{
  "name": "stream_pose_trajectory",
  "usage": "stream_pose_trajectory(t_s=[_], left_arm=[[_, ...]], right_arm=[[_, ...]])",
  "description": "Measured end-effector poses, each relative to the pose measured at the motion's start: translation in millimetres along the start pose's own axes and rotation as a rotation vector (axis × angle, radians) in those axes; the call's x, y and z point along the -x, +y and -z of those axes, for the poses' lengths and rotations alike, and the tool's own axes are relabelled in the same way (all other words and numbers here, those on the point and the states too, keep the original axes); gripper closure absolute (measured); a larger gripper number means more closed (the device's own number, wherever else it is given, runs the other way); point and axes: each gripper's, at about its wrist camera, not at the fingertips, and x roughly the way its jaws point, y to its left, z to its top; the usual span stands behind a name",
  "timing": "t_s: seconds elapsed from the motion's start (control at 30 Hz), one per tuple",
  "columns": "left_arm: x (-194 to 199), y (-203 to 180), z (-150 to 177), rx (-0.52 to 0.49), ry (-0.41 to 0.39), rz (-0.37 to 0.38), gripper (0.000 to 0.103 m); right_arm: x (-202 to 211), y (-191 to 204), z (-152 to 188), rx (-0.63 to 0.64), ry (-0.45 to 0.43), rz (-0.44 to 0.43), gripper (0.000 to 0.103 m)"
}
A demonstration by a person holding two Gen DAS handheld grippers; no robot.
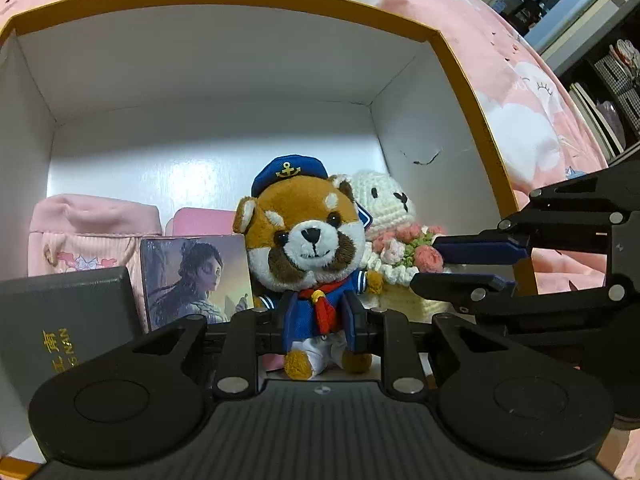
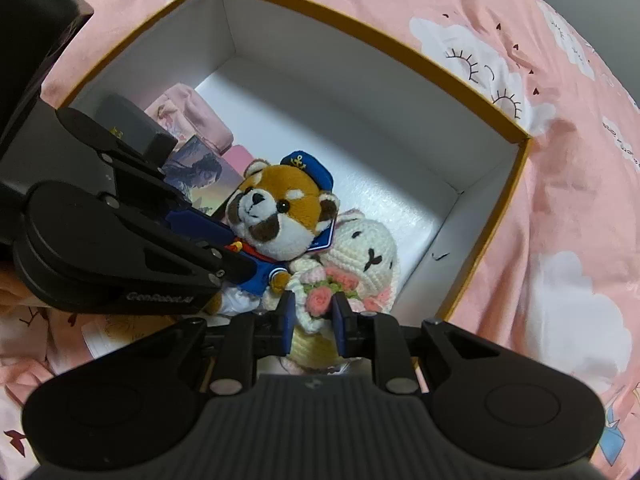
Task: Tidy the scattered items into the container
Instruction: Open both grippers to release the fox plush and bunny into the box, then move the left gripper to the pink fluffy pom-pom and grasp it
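Observation:
A white box with a gold rim (image 1: 460, 76) (image 2: 400, 46) lies on a pink bedspread. My left gripper (image 1: 320, 320) is shut on a sailor red panda plush (image 1: 308, 236) (image 2: 276, 216), held upright inside the box. My right gripper (image 2: 313, 320) (image 1: 452, 264) is shut on a crocheted white bunny with pink flowers (image 2: 360, 256) (image 1: 384, 204), just right of the panda and touching it.
Inside the box at the left are a dark grey book (image 1: 60, 320) (image 2: 128, 120), a picture card box (image 1: 192, 276) (image 2: 196, 172) and a pink pouch (image 1: 92, 236) (image 2: 192, 116). Pink bedspread (image 2: 560, 200) surrounds the box. Shelves (image 1: 608, 92) stand at far right.

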Motion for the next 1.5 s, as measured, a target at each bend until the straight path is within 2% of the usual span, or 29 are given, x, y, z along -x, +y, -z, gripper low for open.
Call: stream_pose_trajectory(t_s=[0.13,0.2,0.3,0.4,0.53,0.7,0.77,0.83,0.93,0.97,1.1,1.23,1.33,1.5], left_arm=[[4,-6,2,-0.006,-0.028,-0.025,0.076],[10,-11,6,-0.023,-0.058,-0.049,0.075],[18,-18,12,-0.042,-0.088,-0.100,0.070],[33,-26,20,-0.048,-0.133,-0.167,0.070],[55,-38,32,-0.072,-0.223,-0.219,0.068],[84,-51,47,-0.109,-0.358,-0.267,0.064],[99,-54,53,-0.119,-0.421,-0.270,0.054],[113,-55,59,-0.122,-0.477,-0.262,0.053],[131,-53,67,-0.126,-0.529,-0.266,0.053],[136,-51,70,-0.129,-0.541,-0.273,0.053],[151,-40,81,-0.121,-0.560,-0.312,0.053],[157,-22,89,-0.105,-0.527,-0.334,0.052],[160,-10,96,-0.082,-0.489,-0.308,0.052],[160,2,108,-0.069,-0.435,-0.278,0.052]], right_arm=[[0,-1,1,-0.002,-0.015,-0.005,0.081],[3,0,2,-0.001,-0.036,-0.006,0.077],[11,4,9,0.014,-0.081,0.008,0.075],[21,9,16,0.003,-0.113,0.005,0.068],[36,19,28,-0.004,-0.181,0.053,0.061],[60,34,46,-0.043,-0.329,0.151,0.049],[70,38,54,-0.072,-0.396,0.162,0.049],[79,41,63,-0.113,-0.474,0.162,0.048],[91,46,75,-0.200,-0.579,0.190,0.037],[94,47,78,-0.227,-0.602,0.194,0.036],[102,47,89,-0.325,-0.670,0.180,0.036],[102,45,101,-0.397,-0.697,0.187,0.037],[97,45,109,-0.442,-0.678,0.199,0.037],[81,52,124,-0.472,-0.601,0.142,0.040]])
